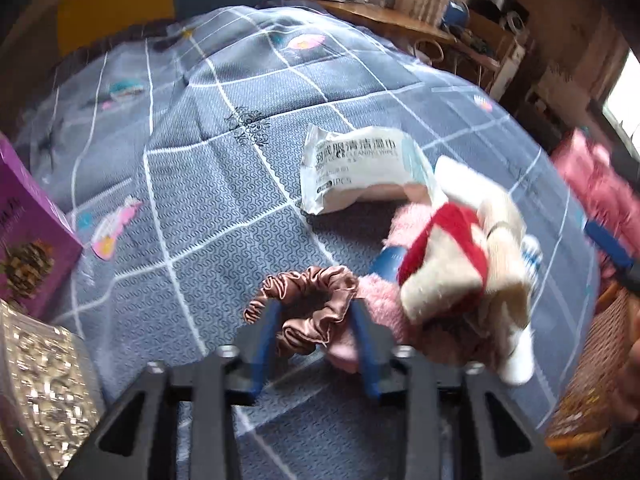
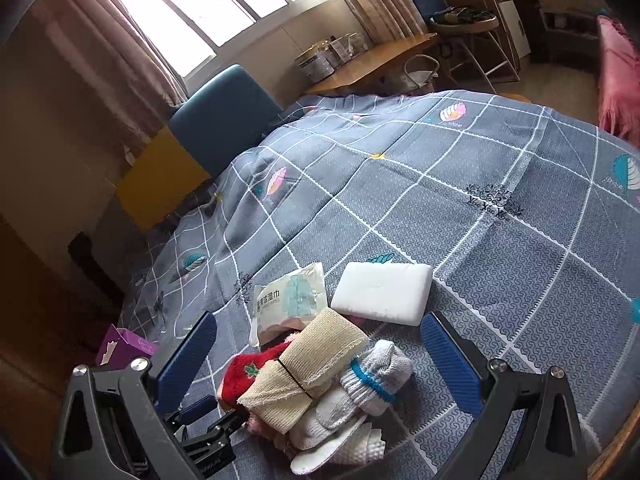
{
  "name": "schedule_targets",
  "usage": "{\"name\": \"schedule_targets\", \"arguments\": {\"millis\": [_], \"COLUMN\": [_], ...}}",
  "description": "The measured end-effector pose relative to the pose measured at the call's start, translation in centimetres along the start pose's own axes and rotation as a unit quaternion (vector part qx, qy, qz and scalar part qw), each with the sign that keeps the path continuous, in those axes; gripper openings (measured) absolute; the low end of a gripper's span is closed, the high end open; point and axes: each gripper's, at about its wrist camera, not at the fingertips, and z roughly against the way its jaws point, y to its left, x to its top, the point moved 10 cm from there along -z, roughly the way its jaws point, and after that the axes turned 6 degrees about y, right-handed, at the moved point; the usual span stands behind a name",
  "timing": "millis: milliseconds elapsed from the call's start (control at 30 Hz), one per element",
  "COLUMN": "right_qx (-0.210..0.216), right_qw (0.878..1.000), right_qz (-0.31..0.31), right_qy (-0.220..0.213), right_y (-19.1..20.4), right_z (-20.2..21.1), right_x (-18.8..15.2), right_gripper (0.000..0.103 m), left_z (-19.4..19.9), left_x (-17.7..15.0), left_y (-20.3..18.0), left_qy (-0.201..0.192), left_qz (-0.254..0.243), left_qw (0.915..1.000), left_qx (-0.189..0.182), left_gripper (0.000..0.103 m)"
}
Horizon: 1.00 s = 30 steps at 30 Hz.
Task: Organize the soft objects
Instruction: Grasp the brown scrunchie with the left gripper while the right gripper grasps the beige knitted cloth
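On the grey checked bedspread [image 1: 224, 200] lies a brown satin scrunchie [image 1: 304, 332]. My left gripper [image 1: 316, 306] is shut on it, with a blue finger on either side of its bunched fabric. Right beside it is a heap of soft things: a pink fluffy piece [image 1: 380, 300], a red and cream plush [image 1: 444, 252] and a wipes packet [image 1: 356, 172]. In the right wrist view my right gripper [image 2: 320, 320] stands wide open over the same heap, holding nothing. There I see a cream gauze roll [image 2: 308, 368], a white knitted sock [image 2: 376, 376], a white sponge [image 2: 382, 292] and the left gripper [image 2: 200, 412].
A purple box [image 1: 28, 232] and a shiny bag [image 1: 44, 392] sit at the left edge of the bed. A blue and yellow headboard [image 2: 224, 116], a wooden table [image 2: 372, 60] with tins, a chair [image 2: 460, 20] and a pink cloth [image 2: 620, 76] surround the bed.
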Motion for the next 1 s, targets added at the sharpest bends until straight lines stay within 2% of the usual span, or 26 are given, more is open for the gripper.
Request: {"name": "schedule_targets", "arguments": {"millis": [67, 133, 267, 467, 533, 700, 833, 933, 1000], "right_qx": [-0.003, -0.008, -0.013, -0.009, 0.002, 0.018, 0.032, 0.037, 0.044], "right_qw": [1.000, 1.000, 1.000, 1.000, 1.000, 1.000, 0.999, 0.996, 0.992], "right_qz": [0.005, 0.011, 0.017, 0.015, 0.008, -0.006, -0.019, -0.012, -0.013], "right_qy": [-0.002, -0.008, -0.012, -0.012, -0.007, 0.004, 0.030, 0.078, 0.119], "right_y": [0.1, 0.2, 0.3, 0.3, 0.3, 0.2, 0.2, 0.9, 1.4], "right_z": [0.0, 0.2, 0.2, 0.2, 0.1, -0.3, -1.3, -3.1, -4.7], "right_x": [0.0, 0.1, 0.1, 0.2, 0.2, 0.0, -0.5, -1.8, -3.0], "right_gripper": [0.103, 0.103, 0.103, 0.103, 0.103, 0.101, 0.090, 0.080, 0.078], "left_z": [0.2, 0.8, 2.4, -0.1, -0.8, 0.8, 3.0, 3.7, 4.2], "left_x": [-0.1, -0.6, -1.8, -3.1, -3.2, -3.6, -4.0, -4.1, -4.3], "left_y": [0.6, 0.8, 1.0, 0.2, 0.3, 0.9, 0.6, 0.1, -0.1], "left_qy": [-0.007, -0.017, -0.041, -0.005, 0.001, -0.024, -0.052, -0.058, -0.063], "left_qz": [0.008, 0.012, 0.033, -0.005, -0.005, 0.022, 0.021, 0.018, 0.015], "left_qw": [0.9999, 0.9998, 0.9986, 0.9992, 0.9992, 0.9993, 0.9983, 0.9981, 0.9979], "left_qx": [0.007, 0.001, -0.010, 0.040, 0.039, 0.020, 0.018, 0.011, 0.009], "left_gripper": [0.008, 0.004, 0.004, 0.004, 0.004, 0.002, 0.002, 0.002, 0.002]}}
